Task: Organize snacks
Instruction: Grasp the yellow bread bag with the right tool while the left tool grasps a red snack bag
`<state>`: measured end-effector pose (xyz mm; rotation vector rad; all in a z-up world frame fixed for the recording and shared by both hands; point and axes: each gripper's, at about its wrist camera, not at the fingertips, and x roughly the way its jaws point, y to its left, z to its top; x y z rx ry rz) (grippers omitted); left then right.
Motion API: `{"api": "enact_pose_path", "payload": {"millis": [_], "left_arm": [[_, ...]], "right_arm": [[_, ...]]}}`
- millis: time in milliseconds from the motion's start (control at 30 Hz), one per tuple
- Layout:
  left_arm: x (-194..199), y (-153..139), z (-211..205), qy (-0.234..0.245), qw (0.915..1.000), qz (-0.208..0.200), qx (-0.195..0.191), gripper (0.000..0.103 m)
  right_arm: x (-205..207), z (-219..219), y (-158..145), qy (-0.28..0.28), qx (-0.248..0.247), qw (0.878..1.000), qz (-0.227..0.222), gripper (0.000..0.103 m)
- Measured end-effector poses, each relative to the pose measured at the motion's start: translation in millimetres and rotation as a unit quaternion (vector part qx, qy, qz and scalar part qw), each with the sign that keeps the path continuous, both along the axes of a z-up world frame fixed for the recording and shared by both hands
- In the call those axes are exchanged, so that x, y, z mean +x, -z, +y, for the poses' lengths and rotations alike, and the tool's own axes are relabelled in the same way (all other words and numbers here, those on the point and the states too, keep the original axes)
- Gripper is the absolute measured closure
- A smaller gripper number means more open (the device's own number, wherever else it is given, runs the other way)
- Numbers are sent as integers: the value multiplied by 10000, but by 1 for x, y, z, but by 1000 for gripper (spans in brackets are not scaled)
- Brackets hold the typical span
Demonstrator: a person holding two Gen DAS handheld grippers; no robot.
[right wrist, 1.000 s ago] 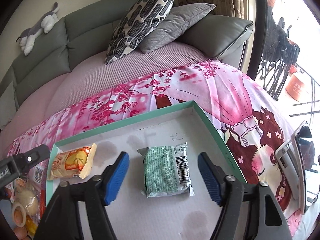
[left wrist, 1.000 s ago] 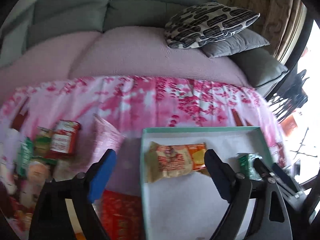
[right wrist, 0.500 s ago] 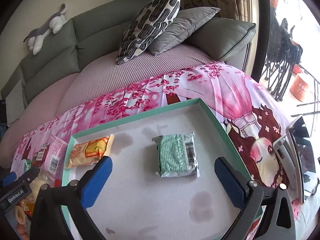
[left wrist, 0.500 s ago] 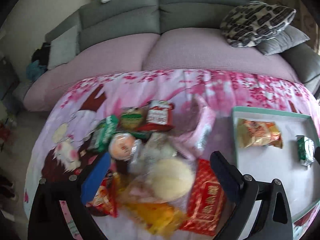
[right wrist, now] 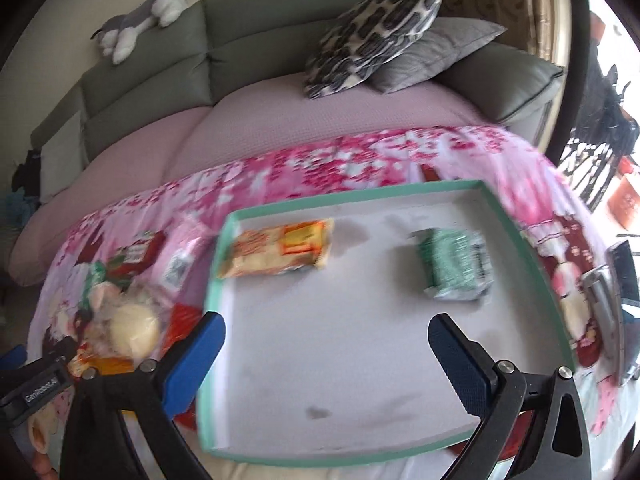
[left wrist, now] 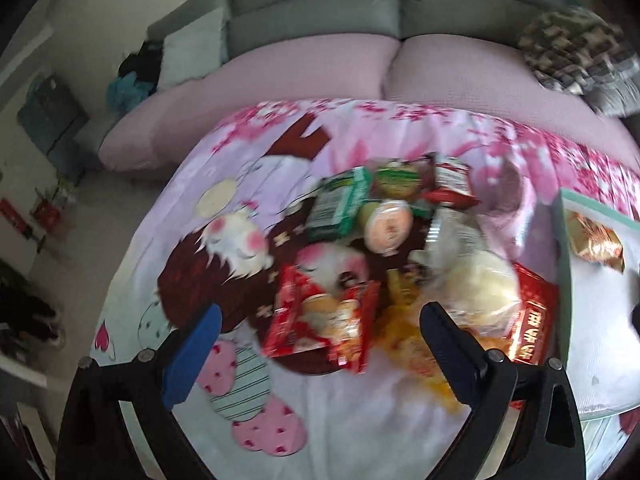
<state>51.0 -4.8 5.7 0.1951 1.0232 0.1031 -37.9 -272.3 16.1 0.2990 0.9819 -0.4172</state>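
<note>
1. Left gripper released, empty, over blurred snack pile, frame centre; labels unreadable.
2. Right gripper released above teal tray; orange packet and green packet inside, smeared.

Daylight pours in from the far right, overexposed in the right wrist view. Both fisheye views are smeared by motion blur, bowed and dark at the edges.

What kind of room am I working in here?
Most likely a home living room: a grey sofa with throw pillows and a plush toy on its back, behind a table under a pink floral cloth.
</note>
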Motion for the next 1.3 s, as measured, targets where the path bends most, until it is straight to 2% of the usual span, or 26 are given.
{"api": "enact_pose_path", "payload": {"millis": [300,433,500,667,800,867,1000,1300], "left_arm": [[6,-5,56,-435,9976,-50,-534,4],[13,9,61,-407,9972,152,-616,4],[17,20,60,-349,9963,309,-724,4],[28,41,55,-204,9934,596,-960,5],[36,51,50,-26,9878,797,-1340,16],[40,57,46,6,9881,877,-1265,20],[47,72,44,31,9841,1099,-1396,39],[54,79,45,57,9809,1156,-1563,46]], "right_arm": [[23,69,12,-855,515,9949,128,2],[29,95,14,-1198,450,9917,141,6],[31,105,17,-1349,524,9894,142,12],[38,127,27,-1759,785,9811,168,17],[44,143,39,-2045,961,9738,247,22],[47,150,46,-2168,1028,9703,313,24],[51,161,59,-2301,1026,9667,449,29],[57,165,74,-2311,1254,9637,459,36]]}}
